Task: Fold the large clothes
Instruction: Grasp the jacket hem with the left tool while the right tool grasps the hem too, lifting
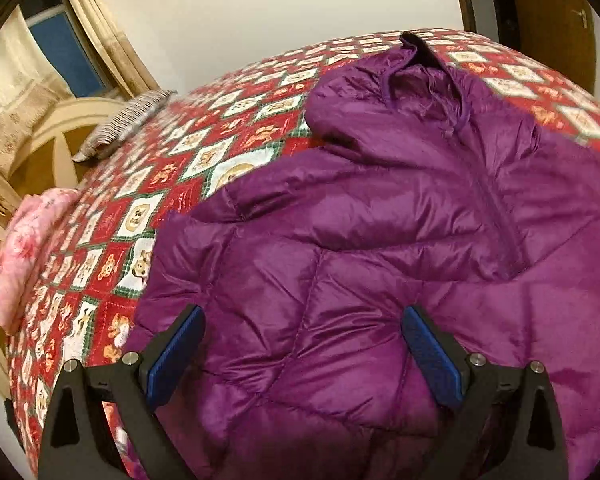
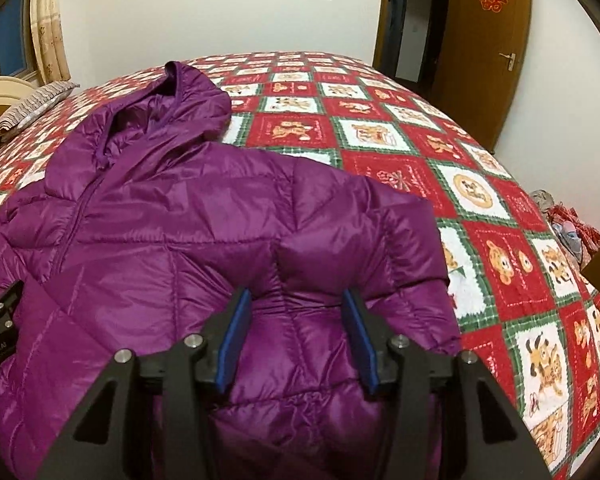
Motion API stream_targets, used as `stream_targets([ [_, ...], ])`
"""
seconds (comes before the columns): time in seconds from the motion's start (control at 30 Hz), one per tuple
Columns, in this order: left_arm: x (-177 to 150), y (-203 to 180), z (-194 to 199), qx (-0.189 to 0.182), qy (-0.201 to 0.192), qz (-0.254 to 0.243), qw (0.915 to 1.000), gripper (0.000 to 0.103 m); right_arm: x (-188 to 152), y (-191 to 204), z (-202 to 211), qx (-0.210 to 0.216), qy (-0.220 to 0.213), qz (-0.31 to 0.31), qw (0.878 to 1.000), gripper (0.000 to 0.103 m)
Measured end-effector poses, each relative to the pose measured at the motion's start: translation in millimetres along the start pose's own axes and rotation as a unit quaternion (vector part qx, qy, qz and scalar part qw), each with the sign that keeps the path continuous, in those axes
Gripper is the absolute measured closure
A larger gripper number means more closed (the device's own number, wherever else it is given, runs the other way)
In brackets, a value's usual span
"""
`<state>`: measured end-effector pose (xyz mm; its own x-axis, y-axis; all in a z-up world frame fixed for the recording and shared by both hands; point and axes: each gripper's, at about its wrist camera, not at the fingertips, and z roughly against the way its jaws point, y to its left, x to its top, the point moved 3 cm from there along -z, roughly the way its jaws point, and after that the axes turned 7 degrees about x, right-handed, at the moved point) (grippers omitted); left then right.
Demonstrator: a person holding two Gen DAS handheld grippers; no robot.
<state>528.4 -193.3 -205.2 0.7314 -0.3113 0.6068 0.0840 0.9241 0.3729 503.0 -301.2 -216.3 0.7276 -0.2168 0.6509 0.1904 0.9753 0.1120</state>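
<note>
A purple quilted hooded down jacket (image 1: 360, 220) lies spread on the bed, hood away from me, with both sleeves folded across its front. It also shows in the right wrist view (image 2: 188, 224). My left gripper (image 1: 302, 316) hovers open above the jacket's lower left part, nothing between its blue pads. My right gripper (image 2: 296, 300) is open above the folded right sleeve and lower right part, fabric lying between and under its pads, not pinched. The left gripper's body (image 2: 0, 320) shows at the left edge of the right wrist view.
The bed has a red, green and white patterned cover (image 2: 440, 168). A striped pillow (image 1: 124, 120) and pink bedding (image 1: 24, 256) lie at the headboard side. A wooden door (image 2: 488, 40) stands open beyond the bed. Clutter (image 2: 564, 224) sits by the bed's right side.
</note>
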Motion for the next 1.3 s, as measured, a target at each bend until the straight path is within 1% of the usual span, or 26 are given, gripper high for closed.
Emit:
stream_targets([
  [0.07,21,14,11,-0.016,-0.022,0.005,0.9996,0.004,8,-1,5,0.026,0.022,0.005,0.999,0.041],
  [0.13,52,26,13,-0.031,-0.041,0.009,0.9986,0.004,23,-1,16,0.049,0.011,0.013,0.999,0.039],
  [0.17,64,29,10,-0.035,-0.043,0.010,0.9984,0.004,35,0,20,0.060,0.001,0.016,0.998,0.036],
  [0.2,80,32,3,-0.038,-0.043,0.012,0.9983,0.004,47,1,21,0.072,-0.003,0.016,0.997,0.034],
  [0.23,102,35,-9,-0.042,-0.042,0.017,0.9981,0.004,63,3,19,0.089,-0.004,0.011,0.996,0.033],
  [0.27,112,36,-17,-0.044,-0.040,0.020,0.9980,0.004,75,5,15,0.103,-0.004,0.006,0.995,0.033],
  [0.3,133,37,-33,-0.042,-0.035,0.030,0.9981,0.004,89,5,10,0.113,-0.008,0.002,0.994,0.033],
  [0.4,171,36,-70,-0.050,-0.016,0.050,0.9974,0.004,129,9,-15,0.104,-0.018,0.003,0.994,0.033],
  [0.5,199,28,-103,-0.061,0.000,0.062,0.9962,0.004,167,12,-54,0.099,-0.013,-0.004,0.995,0.033],
  [0.57,209,18,-124,-0.074,0.017,0.061,0.9952,0.004,182,14,-71,0.099,-0.012,-0.009,0.995,0.033],
  [0.67,218,1,-150,-0.088,0.028,0.047,0.9947,0.004,202,18,-102,0.112,-0.003,-0.021,0.994,0.033],
  [0.73,220,-9,-164,-0.088,0.034,0.031,0.9951,0.004,208,23,-122,0.116,0.011,-0.020,0.993,0.033],
  [0.8,219,-15,-176,-0.092,0.038,0.028,0.9947,0.004,210,26,-142,0.116,0.028,-0.020,0.993,0.033],
  [0.87,216,-19,-184,-0.109,0.047,0.028,0.9926,0.005,210,27,-155,0.127,0.039,-0.021,0.991,0.033],
  [0.9,214,-23,-188,-0.120,0.048,0.026,0.9912,0.008,209,30,-164,0.133,0.048,-0.017,0.990,0.034],
  [0.93,212,-25,-189,-0.132,0.043,0.026,0.9900,0.020,207,32,-170,0.133,0.056,-0.011,0.989,0.037],
  [0.97,210,-27,-188,-0.154,0.031,0.026,0.9872,0.036,204,35,-176,0.128,0.066,-0.002,0.990,0.046],
  [1.0,210,-29,-186,-0.161,0.021,0.026,0.9864,0.045,201,37,-179,0.113,0.064,0.015,0.991,0.053],
  [1.03,210,-32,-181,-0.165,0.007,0.018,0.9860,0.075,201,39,-177,0.110,0.056,0.025,0.992,0.058],
  [1.07,211,-36,-176,-0.174,-0.001,0.003,0.9847,0.099,200,41,-175,0.116,0.053,0.032,0.991,0.082],
  [1.1,212,-38,-170,-0.175,-0.007,-0.006,0.9845,0.099,199,43,-171,0.121,0.052,0.039,0.991,0.096],
  [1.13,213,-38,-162,-0.174,-0.018,-0.010,0.9846,0.100,198,45,-162,0.116,0.041,0.050,0.991,0.096],
  [1.2,214,-30,-144,-0.171,-0.050,-0.009,0.9839,0.101,197,47,-144,0.119,0.017,0.066,0.991,0.097],
  [1.3,215,-14,-114,-0.173,-0.087,-0.008,0.9811,0.101,193,50,-109,0.121,-0.020,0.084,0.989,0.098],
])
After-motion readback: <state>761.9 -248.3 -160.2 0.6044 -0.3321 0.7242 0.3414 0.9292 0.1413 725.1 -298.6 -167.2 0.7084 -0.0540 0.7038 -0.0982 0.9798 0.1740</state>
